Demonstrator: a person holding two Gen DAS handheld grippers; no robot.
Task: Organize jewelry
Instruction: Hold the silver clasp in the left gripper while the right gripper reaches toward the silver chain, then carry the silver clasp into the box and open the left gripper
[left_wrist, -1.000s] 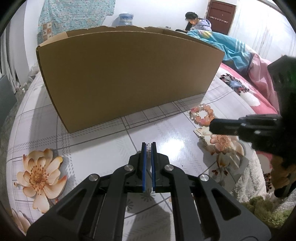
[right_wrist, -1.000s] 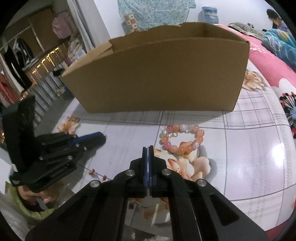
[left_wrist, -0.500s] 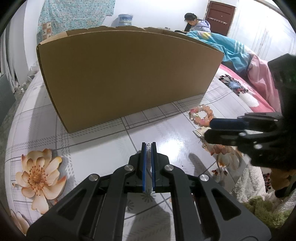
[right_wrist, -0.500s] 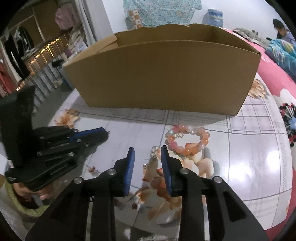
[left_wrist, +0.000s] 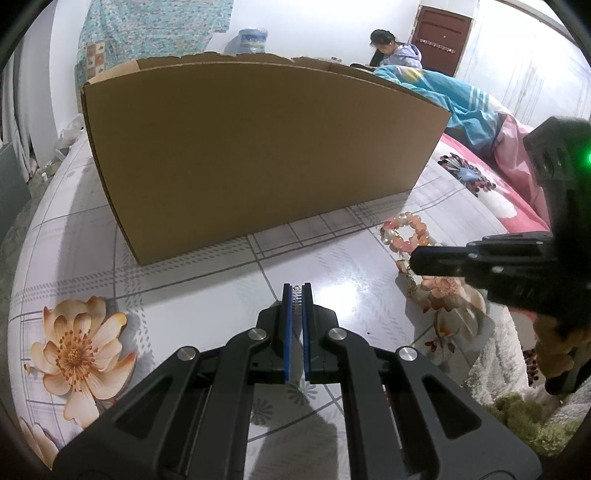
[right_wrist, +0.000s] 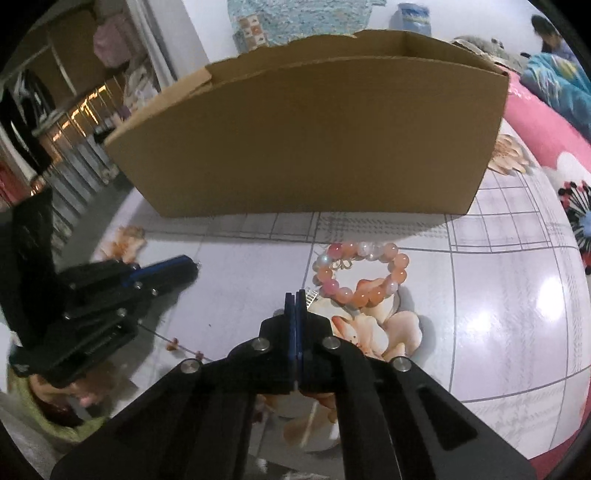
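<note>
A pink and orange bead bracelet (right_wrist: 360, 275) lies on the flowered tabletop in front of a big cardboard box (right_wrist: 314, 133); it also shows in the left wrist view (left_wrist: 406, 230). My left gripper (left_wrist: 296, 291) is shut on a small silver piece of jewelry (left_wrist: 296, 295) above the table. My right gripper (right_wrist: 295, 295) is shut on a small silver earring (right_wrist: 312, 297) just left of the bracelet; from the left wrist view the right gripper (left_wrist: 417, 260) hides most of the earring (left_wrist: 410, 282).
The box (left_wrist: 255, 147) is open at the top and fills the far side of the table. A thin chain with small beads (right_wrist: 181, 343) lies near the left gripper (right_wrist: 184, 264). A pink bedspread (left_wrist: 491, 199) lies to the right.
The right gripper opened over the earring half a second ago and has now shut on it. The left gripper stayed shut on its silver piece and hardly moved.
</note>
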